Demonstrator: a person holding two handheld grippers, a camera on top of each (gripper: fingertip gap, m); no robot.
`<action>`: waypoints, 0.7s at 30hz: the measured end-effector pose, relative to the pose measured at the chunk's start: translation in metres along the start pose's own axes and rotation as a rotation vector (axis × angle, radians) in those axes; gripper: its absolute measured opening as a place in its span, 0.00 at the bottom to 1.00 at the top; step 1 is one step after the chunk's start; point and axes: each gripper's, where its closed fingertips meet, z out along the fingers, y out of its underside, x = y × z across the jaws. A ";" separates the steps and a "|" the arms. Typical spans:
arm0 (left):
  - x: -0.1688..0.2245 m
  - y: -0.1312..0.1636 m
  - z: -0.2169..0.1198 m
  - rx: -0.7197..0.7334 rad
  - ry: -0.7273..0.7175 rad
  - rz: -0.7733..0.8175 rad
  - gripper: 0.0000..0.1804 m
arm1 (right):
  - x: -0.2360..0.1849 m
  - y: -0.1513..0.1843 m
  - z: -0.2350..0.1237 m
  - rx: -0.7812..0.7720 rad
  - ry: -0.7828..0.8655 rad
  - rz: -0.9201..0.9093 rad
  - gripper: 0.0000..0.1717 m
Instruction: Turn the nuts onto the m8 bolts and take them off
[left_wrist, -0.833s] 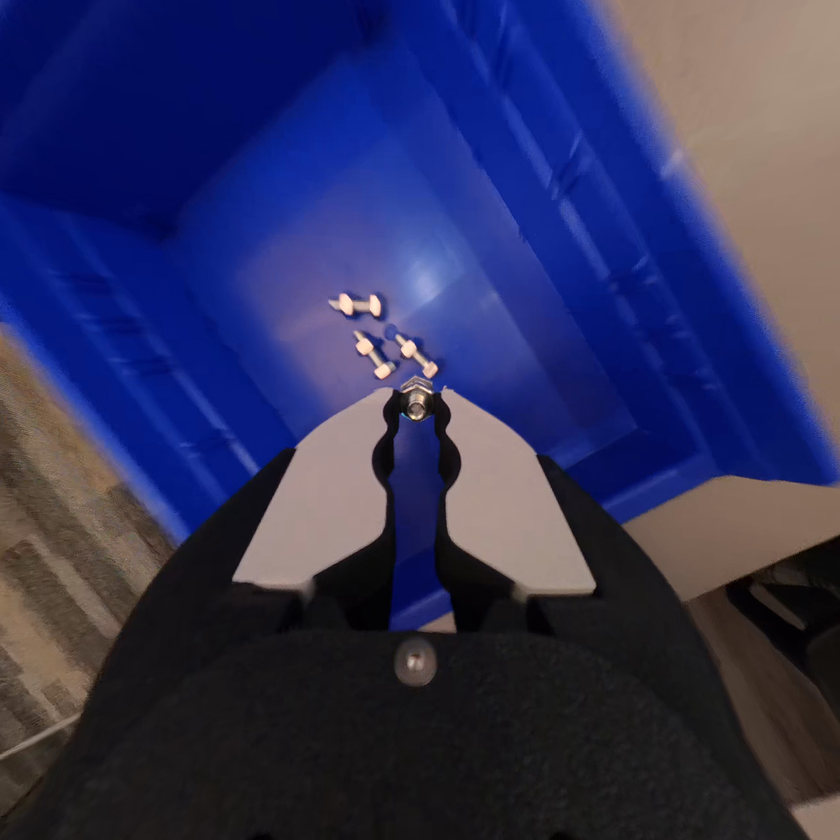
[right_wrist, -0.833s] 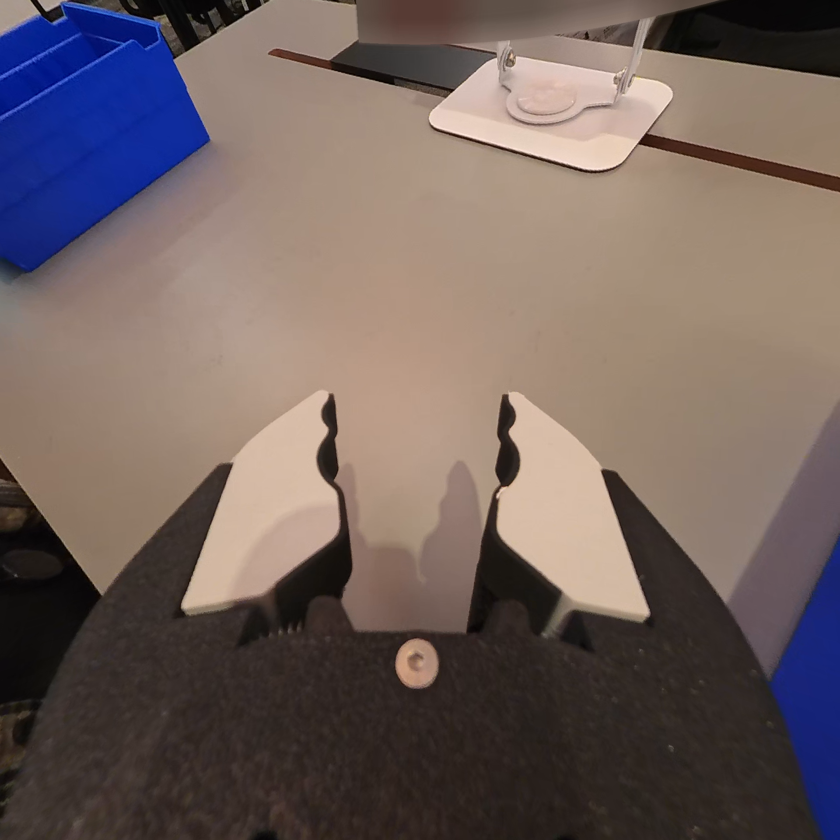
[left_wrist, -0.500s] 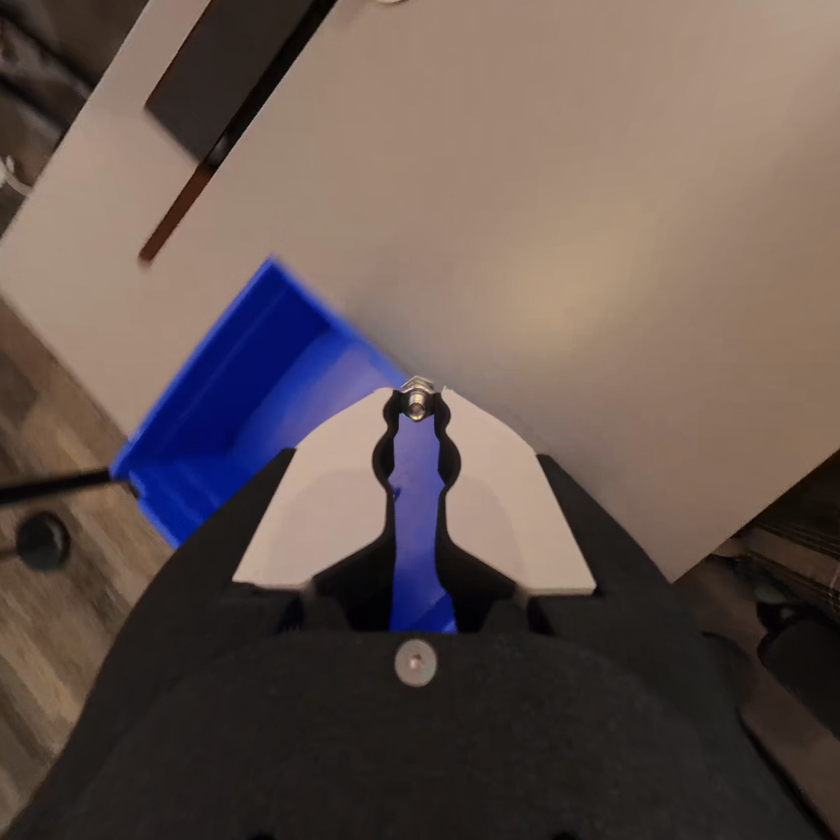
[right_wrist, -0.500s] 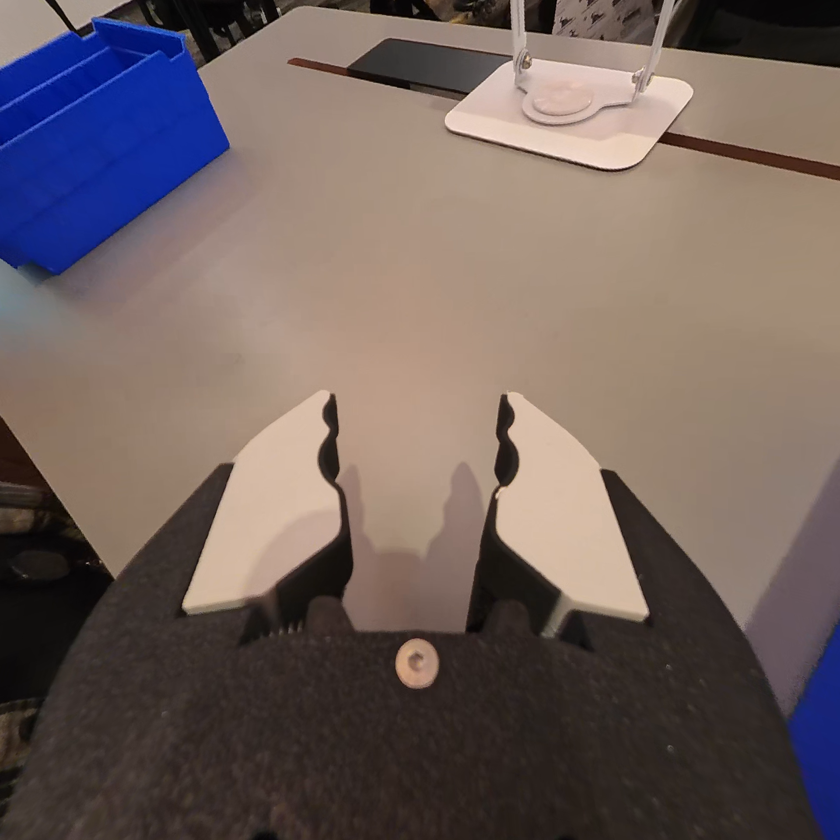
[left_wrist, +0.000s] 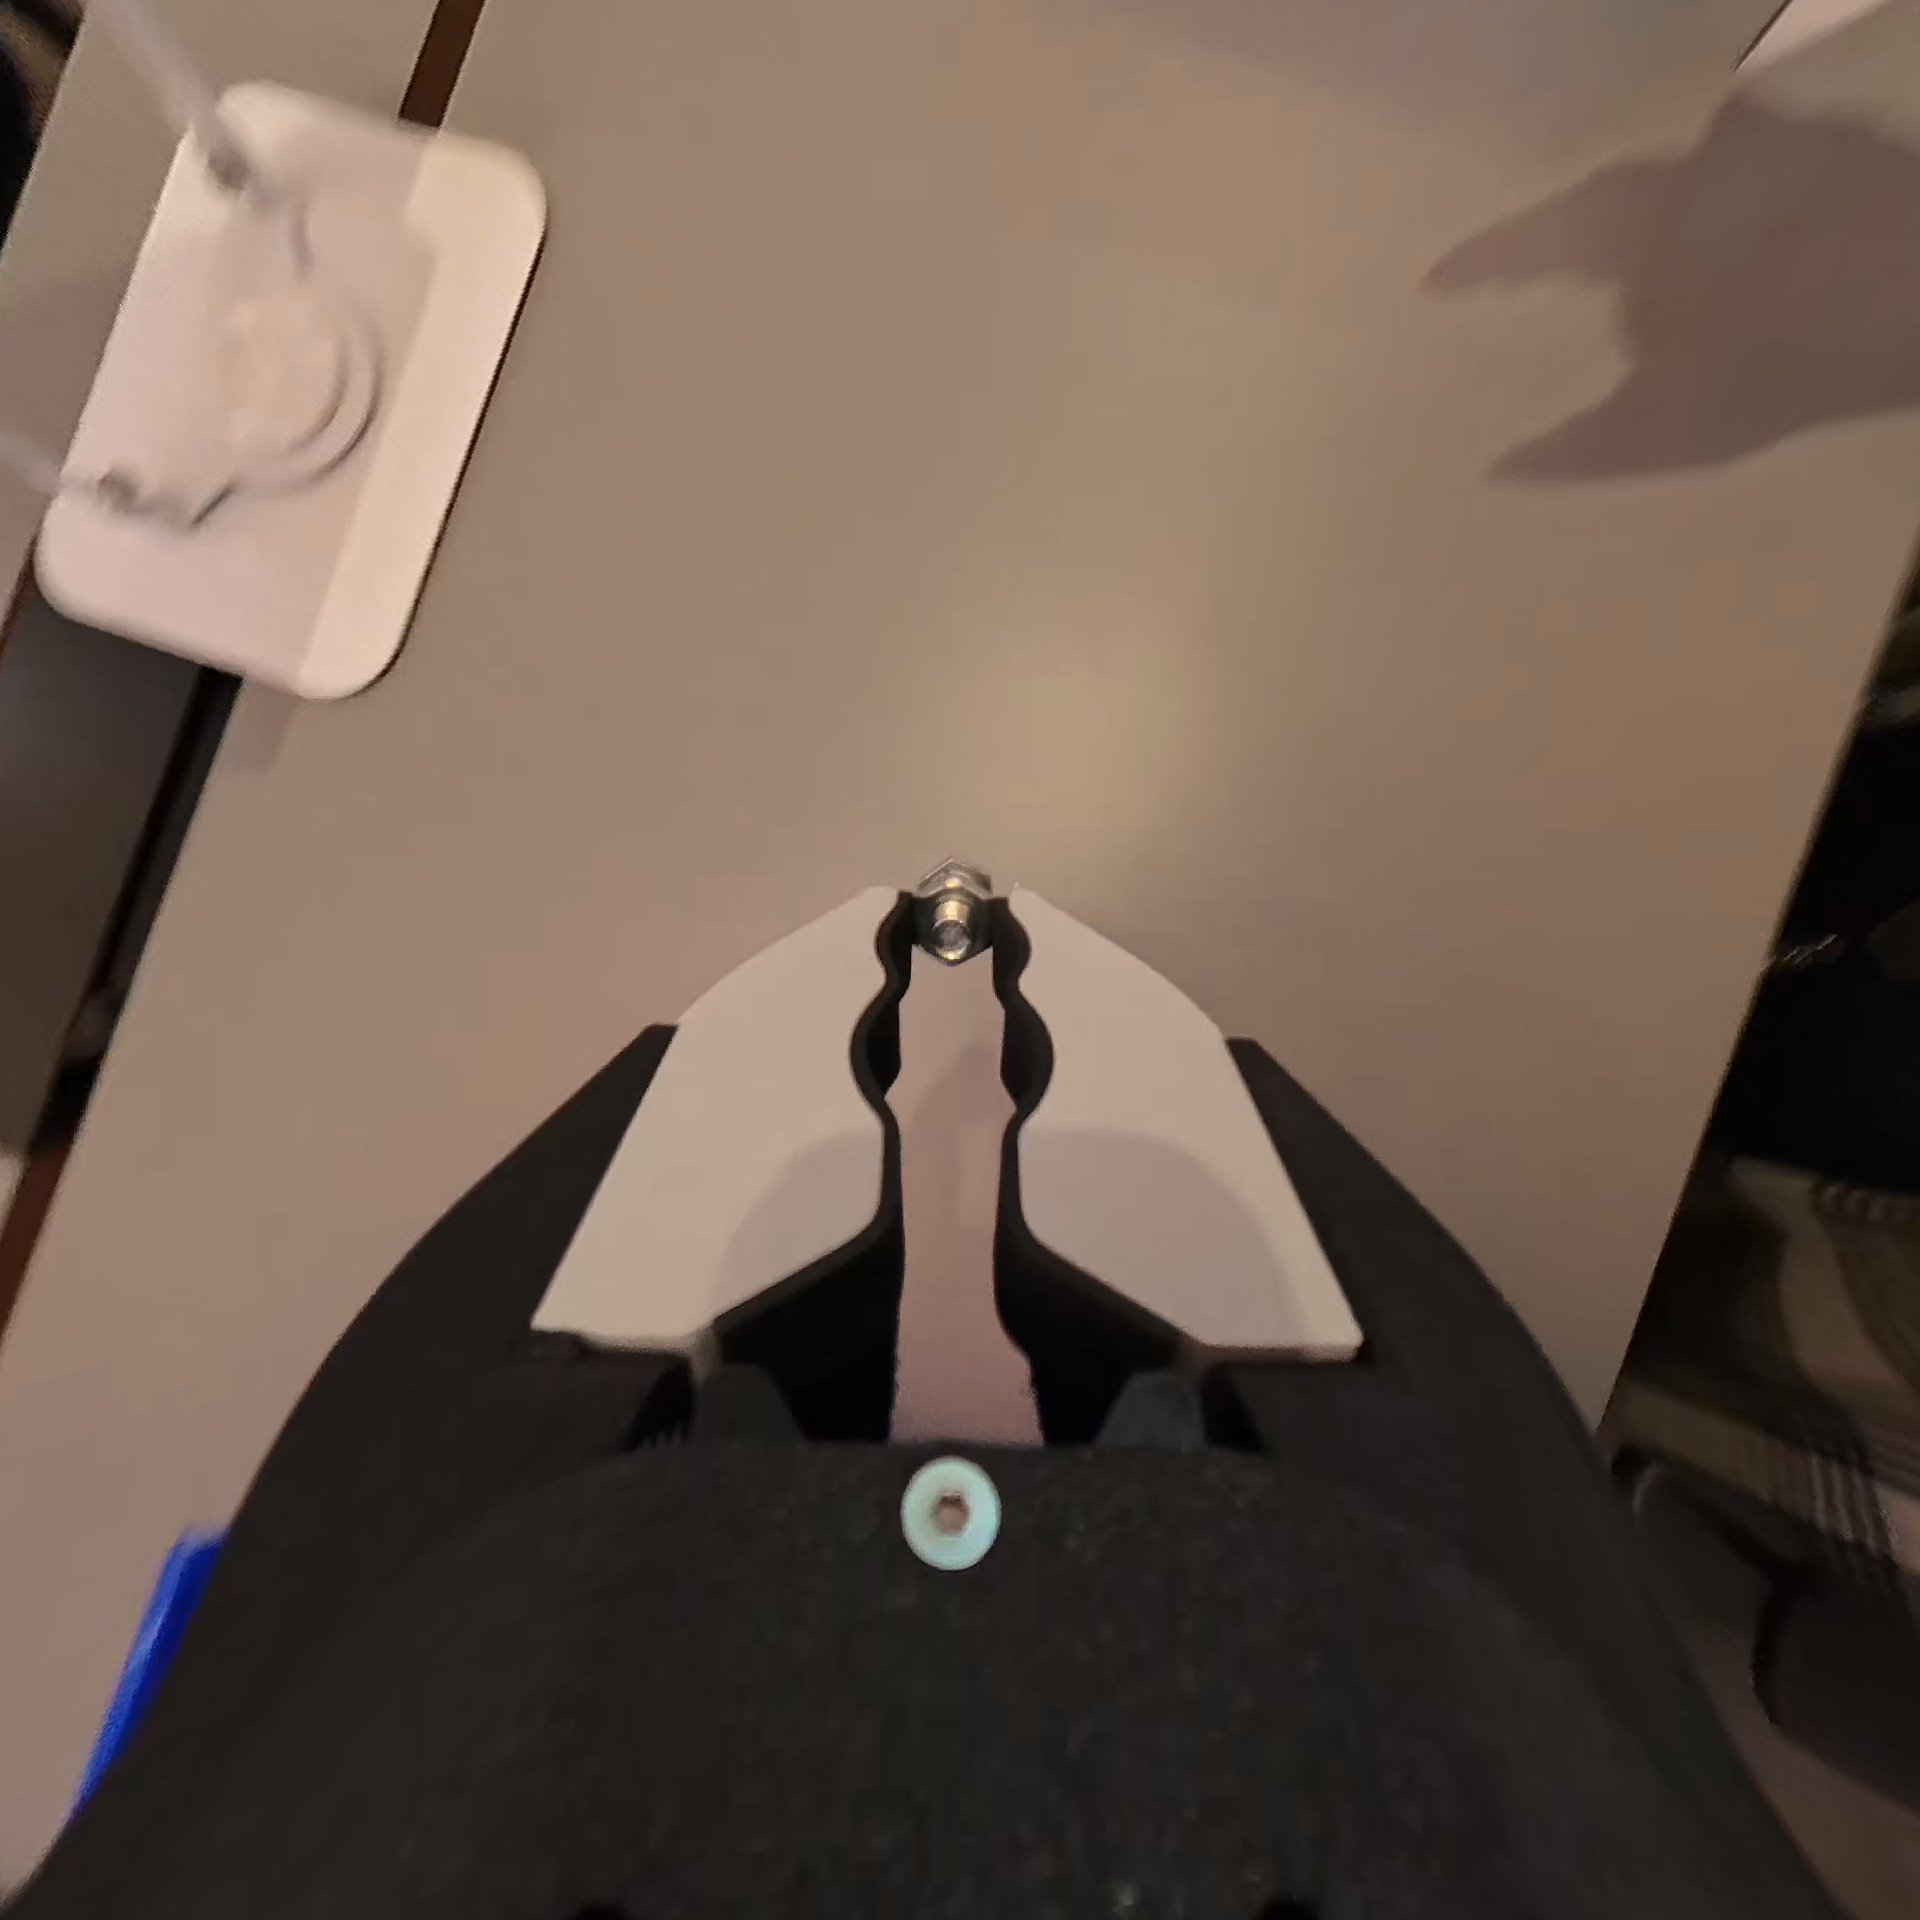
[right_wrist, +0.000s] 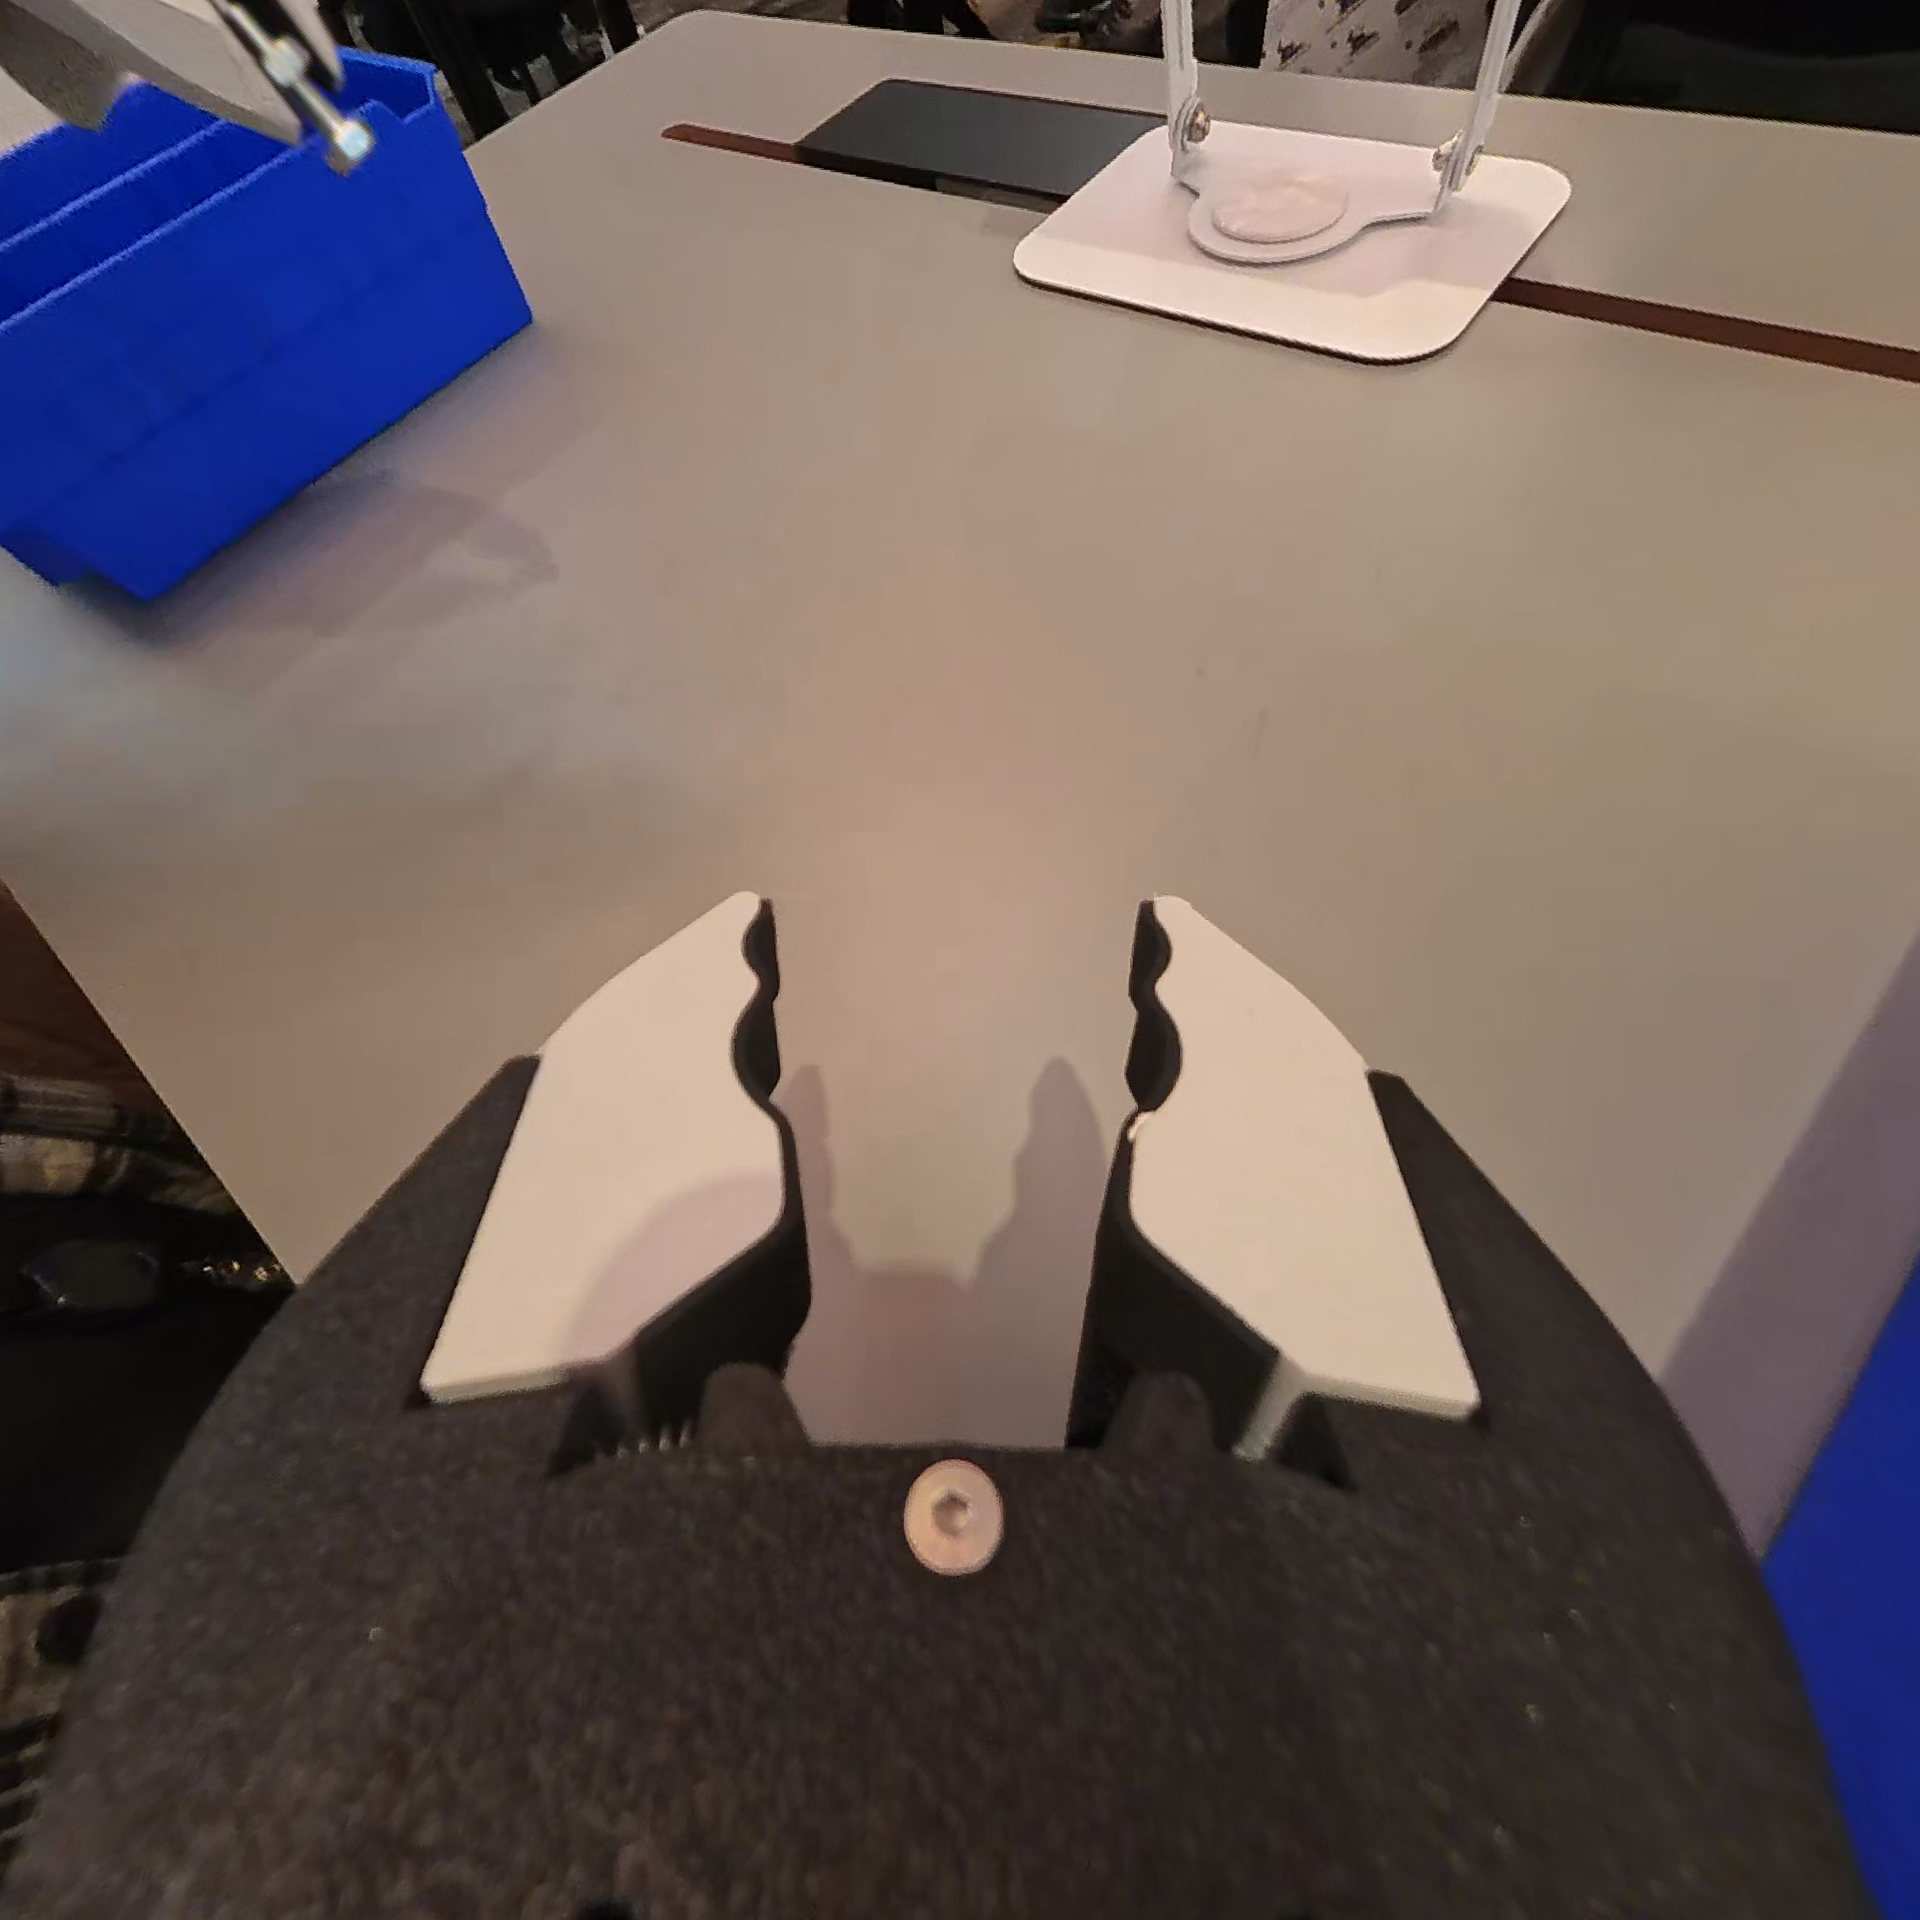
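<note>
My left gripper (left_wrist: 953, 914) is shut on a silver bolt with a nut (left_wrist: 953, 925) at its fingertips and holds it above the grey table (left_wrist: 1039, 520). The same gripper shows in the right wrist view at the top left, with the bolt (right_wrist: 332, 130) sticking out of its tips above the blue bin (right_wrist: 208, 343). My right gripper (right_wrist: 954, 920) is open and empty, low over the table (right_wrist: 935, 623) near its front edge.
A white stand base (right_wrist: 1299, 239) with two thin uprights sits at the far side of the table; it also shows blurred in the left wrist view (left_wrist: 281, 384). A second blue container edge (right_wrist: 1860, 1455) shows at the right. A dark strip (right_wrist: 966, 135) runs along the table's back.
My left gripper lifted the bolt out of the blue bin and swung it over the open table. My right gripper stayed open and shifted slightly.
</note>
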 end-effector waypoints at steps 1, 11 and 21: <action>0.003 -0.005 0.004 0.028 0.017 -0.002 0.08 | -0.001 -0.001 0.001 0.003 -0.011 -0.002 0.38; 0.027 -0.038 0.029 0.258 0.153 -0.055 0.08 | -0.029 -0.039 0.017 0.138 -0.189 -0.091 0.37; 0.024 0.012 0.086 -0.092 0.132 -0.026 0.08 | -0.035 -0.033 0.024 0.092 -0.194 -0.105 0.36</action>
